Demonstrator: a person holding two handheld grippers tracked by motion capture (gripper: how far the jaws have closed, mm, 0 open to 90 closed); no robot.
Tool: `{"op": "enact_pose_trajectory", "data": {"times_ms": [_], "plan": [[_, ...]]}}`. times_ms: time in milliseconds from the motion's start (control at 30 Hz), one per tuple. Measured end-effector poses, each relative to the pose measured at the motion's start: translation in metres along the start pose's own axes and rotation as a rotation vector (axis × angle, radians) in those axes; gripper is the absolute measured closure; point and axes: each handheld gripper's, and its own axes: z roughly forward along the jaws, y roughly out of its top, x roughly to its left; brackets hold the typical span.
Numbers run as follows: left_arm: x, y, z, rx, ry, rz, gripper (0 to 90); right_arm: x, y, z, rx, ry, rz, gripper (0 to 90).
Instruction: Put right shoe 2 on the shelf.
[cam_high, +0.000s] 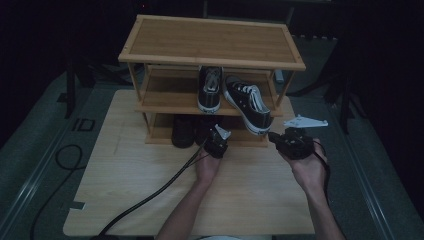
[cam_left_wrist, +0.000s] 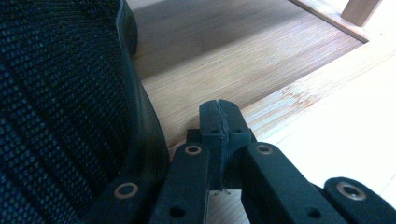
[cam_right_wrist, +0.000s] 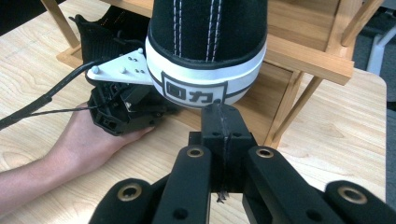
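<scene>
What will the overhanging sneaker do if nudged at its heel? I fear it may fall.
The sneaker lies askew with its heel past the middle shelf edge, so it would probably pivot or slide. Its rubber band looks grippy and firm; the canvas above likely gives.

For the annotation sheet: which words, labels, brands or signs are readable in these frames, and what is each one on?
"回力": black characters in a black frame on the white heel patch of the black sneaker overhanging the middle shelf, seen in the right gripper view.
"ID": pale marking on the grey floor left of the table; dim, uncertain.
No other text is legible.
</scene>
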Motion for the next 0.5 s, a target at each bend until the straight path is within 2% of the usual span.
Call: {"op": "enact_pose_trajectory", "data": {"times_ms": [167,367,500], "plan": [[0.000,0.000,0.000,0.000,0.000,0.001,90.0,0.002,0.000,0.001,-0.004,0.000,-0.002,90.0],[0.000,0.000,0.000,-0.002,0.001,0.001,90.0,0.012,0.003,0.004,-0.014,0.030,-0.031,90.0],[0.000,0.000,0.000,-0.002,0.000,0.001,90.0,0.014,0.006,0.006,-0.018,0.042,-0.032,90.0]]}}
